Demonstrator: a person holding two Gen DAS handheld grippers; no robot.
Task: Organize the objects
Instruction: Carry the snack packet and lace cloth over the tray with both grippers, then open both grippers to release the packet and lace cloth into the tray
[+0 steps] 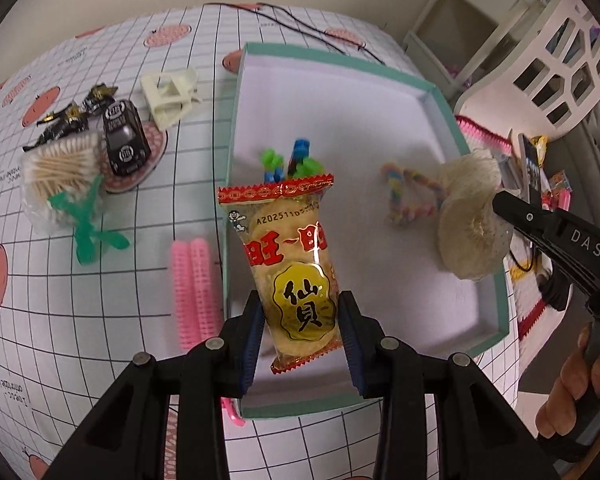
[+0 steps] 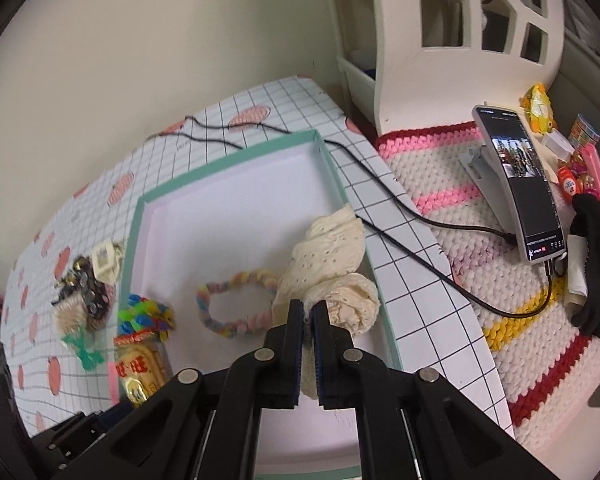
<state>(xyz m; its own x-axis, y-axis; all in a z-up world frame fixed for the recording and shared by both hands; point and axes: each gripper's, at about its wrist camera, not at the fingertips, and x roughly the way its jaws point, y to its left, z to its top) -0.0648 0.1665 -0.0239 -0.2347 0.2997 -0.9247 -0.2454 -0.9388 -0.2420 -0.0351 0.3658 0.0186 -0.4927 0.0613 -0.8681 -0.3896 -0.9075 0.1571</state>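
left claw: my left gripper [image 1: 302, 344] is clamped on the lower half of the rice cracker packet [image 1: 292, 268], jaws only partly apart, pads pressing its sides; packet hangs over the near-left part of the box [image 1: 236, 128].
right claw: my right gripper [image 2: 308, 344] is pinched nearly fully closed on the cream lace scrunchie [image 2: 332, 276], held above the box's right wall.
box contents: pastel braided hair tie [image 1: 410, 192] and a bright plastic chain toy [image 1: 296, 160] lie on the white floor.
still on the table: cotton swab pack [image 1: 60, 168], toy car [image 1: 122, 138], green plastic figure [image 1: 86, 224], pink roller pair [image 1: 192, 284], cream clip [image 1: 170, 94].
risk 1: i judge the scrunchie could land on the rim and slide outside, since it hangs at the wall.
risk 2: slick packet film may slip or tilt early; the grip sits low on it.
risk 3: the packet may drop onto the chain toy and sit crooked.
risk 4: the black cable [image 2: 384, 196] beside the box could snag my right claw.
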